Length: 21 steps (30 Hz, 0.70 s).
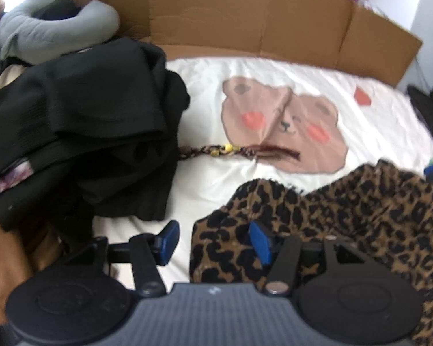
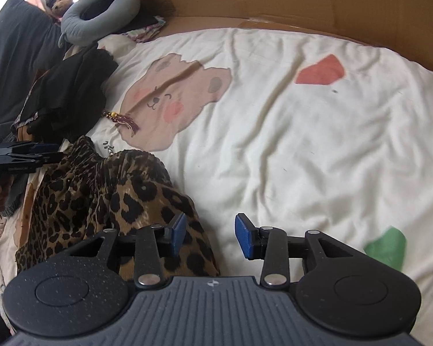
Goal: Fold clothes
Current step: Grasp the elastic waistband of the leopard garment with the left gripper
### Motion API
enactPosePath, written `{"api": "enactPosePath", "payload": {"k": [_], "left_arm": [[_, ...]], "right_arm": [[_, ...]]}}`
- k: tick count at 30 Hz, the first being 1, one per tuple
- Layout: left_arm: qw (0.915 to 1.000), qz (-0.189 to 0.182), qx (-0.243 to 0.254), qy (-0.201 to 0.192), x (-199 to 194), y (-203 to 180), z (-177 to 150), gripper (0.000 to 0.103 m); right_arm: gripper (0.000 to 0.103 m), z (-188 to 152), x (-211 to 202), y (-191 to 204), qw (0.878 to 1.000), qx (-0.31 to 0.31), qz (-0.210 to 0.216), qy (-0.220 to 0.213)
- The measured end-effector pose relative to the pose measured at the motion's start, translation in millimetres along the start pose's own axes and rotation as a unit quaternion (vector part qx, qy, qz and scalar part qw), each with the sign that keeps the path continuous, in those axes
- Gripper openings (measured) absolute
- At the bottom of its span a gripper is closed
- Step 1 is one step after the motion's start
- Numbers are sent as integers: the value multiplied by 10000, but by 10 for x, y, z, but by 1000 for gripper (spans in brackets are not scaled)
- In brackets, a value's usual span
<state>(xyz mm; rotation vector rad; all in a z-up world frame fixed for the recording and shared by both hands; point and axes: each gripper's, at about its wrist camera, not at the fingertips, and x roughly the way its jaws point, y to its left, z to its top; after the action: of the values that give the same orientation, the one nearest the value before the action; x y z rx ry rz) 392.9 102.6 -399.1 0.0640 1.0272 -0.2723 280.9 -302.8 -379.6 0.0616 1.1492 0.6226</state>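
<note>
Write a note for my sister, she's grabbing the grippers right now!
Left gripper: open, holds nothing, at the left edge of the leopard-print garment.
Right gripper: open, holds nothing, at that garment's right edge, over the white bedspread.
The leopard garment lies crumpled near you. A heap of black clothes sits to the left, unfolded.
Done: nothing looks folded yet.
Left: spread the leopard garment flat, fold it, then the black heap.
</note>
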Motion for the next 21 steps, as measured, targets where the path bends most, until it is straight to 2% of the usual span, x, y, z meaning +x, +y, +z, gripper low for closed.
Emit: {"api": "enactPosePath", "payload": {"k": [4,9,13,14,16,17,21], "left_arm": [[9999,-16,64,141,129,9,-36,57],[9994,-35,143,317,290,20,-81,51],[9994,-59,118,328,341,22,-150,49],[9994,-60,104,329,341,24,-162,43],[9993,-68,66,349,313,33,-172,22],[9992,-92,46,374,285,39,-178,5],[9995,-99,-43,287,78,43,-226,4]], "right_arm": [[48,33,128,87,9998,-208,-14,49],[48,58,254,182,9991,-405,31,104],[48,73,376,243,9986,-492,8,178],[48,74,404,257,9985,-509,14,202],[48,75,430,283,9983,-517,112,240],[48,71,432,294,9981,-529,176,246],[48,31,424,337,9969,-634,373,262]]}}
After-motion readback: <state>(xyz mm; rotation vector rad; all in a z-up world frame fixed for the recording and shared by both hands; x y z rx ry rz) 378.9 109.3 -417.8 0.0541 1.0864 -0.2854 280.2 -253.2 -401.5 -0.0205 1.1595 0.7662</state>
